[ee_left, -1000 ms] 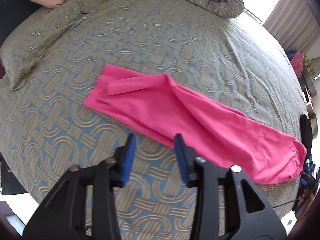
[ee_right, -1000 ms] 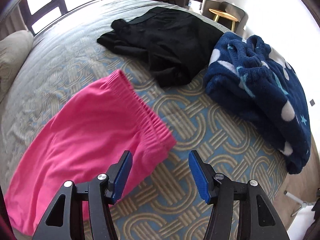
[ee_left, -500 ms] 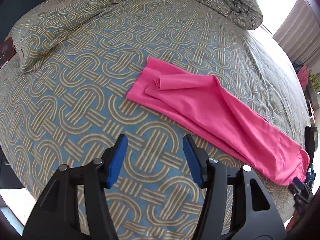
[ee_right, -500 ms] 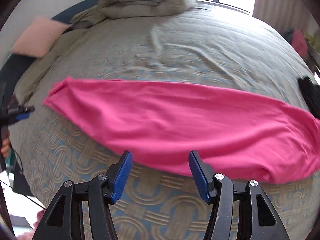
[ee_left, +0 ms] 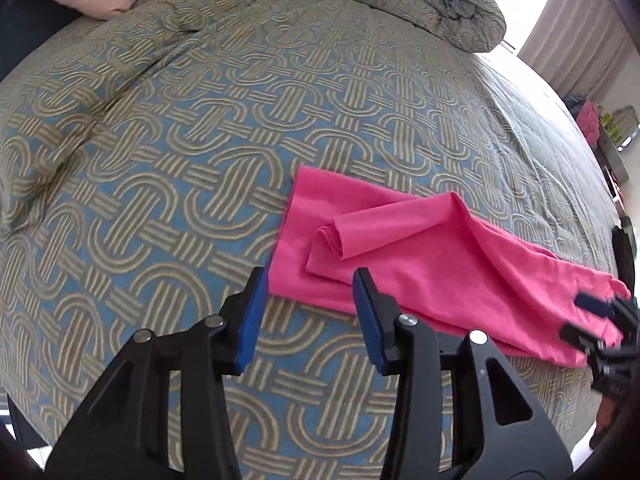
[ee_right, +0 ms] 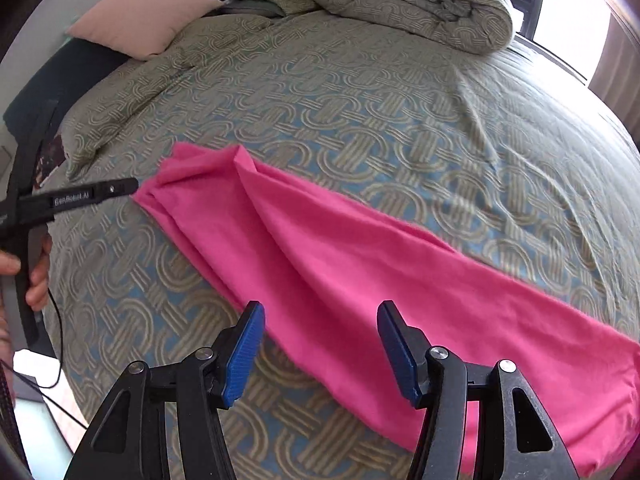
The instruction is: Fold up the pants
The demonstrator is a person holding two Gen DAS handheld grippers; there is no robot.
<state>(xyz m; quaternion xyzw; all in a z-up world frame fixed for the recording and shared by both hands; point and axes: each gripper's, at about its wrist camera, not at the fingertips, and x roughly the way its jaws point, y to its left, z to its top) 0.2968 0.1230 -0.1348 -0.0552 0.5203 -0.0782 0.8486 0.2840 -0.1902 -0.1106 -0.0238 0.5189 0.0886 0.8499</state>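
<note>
Bright pink pants (ee_left: 440, 264) lie flat and lengthwise on the patterned bedspread (ee_left: 180, 140), with a rolled fold near the leg end. My left gripper (ee_left: 310, 280) hovers over the near corner of that leg end. Its jaws are closing, the fabric corner shows between them, and the pads do not press on it. In the right wrist view the pants (ee_right: 360, 260) run from upper left to lower right. My right gripper (ee_right: 320, 312) stands open above their near edge at mid-length, holding nothing. The left gripper (ee_right: 128, 188) shows there at the leg end, and the right gripper (ee_left: 576, 318) appears blurred at the far right.
A bundled duvet (ee_right: 408, 0) and a pink pillow (ee_right: 140, 16) lie at the head of the bed. A person's hand (ee_right: 36, 276) holds the left tool, with a cable hanging at the bed's left edge. Curtains and a window stand at the right.
My left gripper has come closer and lower to the pants' leg end, and its jaws have narrowed. My right gripper swung from the waistband end, away from the dark clothes, to the pants' middle.
</note>
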